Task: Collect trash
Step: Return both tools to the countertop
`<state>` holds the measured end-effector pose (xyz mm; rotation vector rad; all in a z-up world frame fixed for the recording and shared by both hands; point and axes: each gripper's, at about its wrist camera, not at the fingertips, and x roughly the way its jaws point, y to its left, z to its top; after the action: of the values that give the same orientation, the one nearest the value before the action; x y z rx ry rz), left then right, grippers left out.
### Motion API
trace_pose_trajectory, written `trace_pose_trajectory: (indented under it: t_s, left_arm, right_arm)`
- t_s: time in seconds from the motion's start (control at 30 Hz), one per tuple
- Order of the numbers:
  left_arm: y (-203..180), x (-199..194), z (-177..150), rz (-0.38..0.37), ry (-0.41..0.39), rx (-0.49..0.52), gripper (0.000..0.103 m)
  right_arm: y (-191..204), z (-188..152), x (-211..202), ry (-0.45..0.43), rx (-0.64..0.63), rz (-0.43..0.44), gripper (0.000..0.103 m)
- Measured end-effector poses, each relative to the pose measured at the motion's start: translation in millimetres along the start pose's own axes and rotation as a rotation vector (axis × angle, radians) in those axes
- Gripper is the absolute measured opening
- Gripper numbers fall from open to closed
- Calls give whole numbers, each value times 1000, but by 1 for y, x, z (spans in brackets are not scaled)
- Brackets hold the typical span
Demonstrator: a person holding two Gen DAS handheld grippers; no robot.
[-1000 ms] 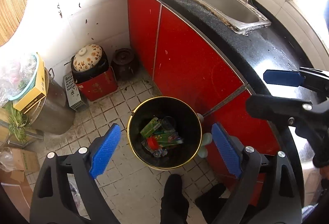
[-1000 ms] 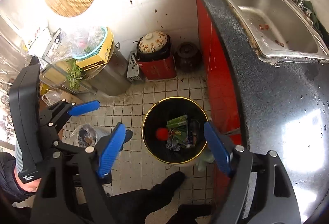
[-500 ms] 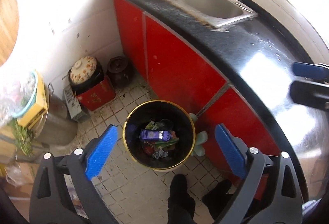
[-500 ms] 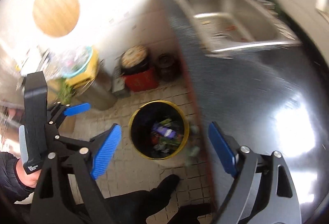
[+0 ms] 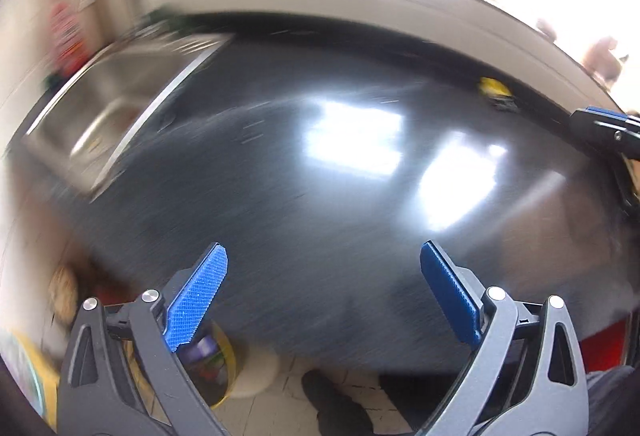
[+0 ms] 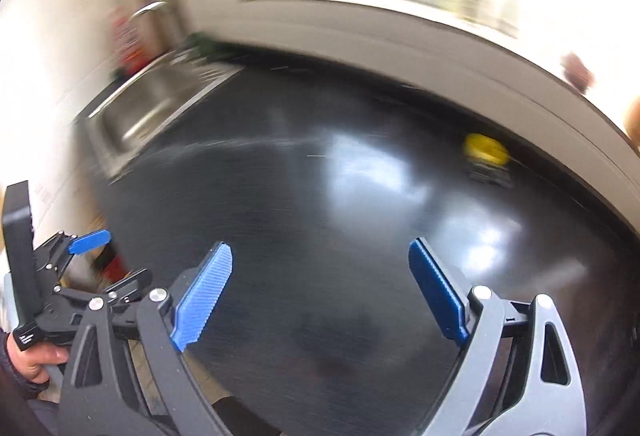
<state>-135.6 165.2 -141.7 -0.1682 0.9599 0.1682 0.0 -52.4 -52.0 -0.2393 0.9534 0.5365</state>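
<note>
Surface: the surface [image 6: 304, 220] before you is glossy black with a fine speckle and bright window glare; both views are motion-blurred.
Sink: a steel sink [image 6: 148, 107] sits sunk in the surface at the upper left of the frame.
Trash: a small yellow item [image 6: 485, 147], rounded and too blurred to name, lies on the surface at the upper right, well apart from both grippers.
Left gripper: your left gripper [image 5: 320, 296] has its ribbed blue pads spread wide, holding nothing.
Right gripper: your right gripper [image 6: 320, 296] is likewise spread apart and empty.
Bin: a yellow-rimmed bin [image 5: 224, 368] shows at the lower left, with blurred colourful wrappers inside.
</note>
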Motion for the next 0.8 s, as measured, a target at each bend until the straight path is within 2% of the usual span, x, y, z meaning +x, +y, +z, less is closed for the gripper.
trace_pose_trajectory:
  t_s: [0.13, 0.3, 0.57, 0.8]
  left_arm:
    - [-60, 16, 27, -89, -9, 92, 94]
    - [-105, 26, 38, -153, -4, 172, 94]
    - [-122, 52, 50, -157, 45, 201, 94]
    - [-124, 83, 63, -145, 84, 175, 94]
  right_arm:
    - [-59, -19, -19, -15, 103, -79, 87]
    - [-106, -42, -34, -29, 190, -133, 87]
    - [-128, -47, -28, -24, 213, -150, 87]
    - [-144, -31, 22, 28, 199, -152, 87]
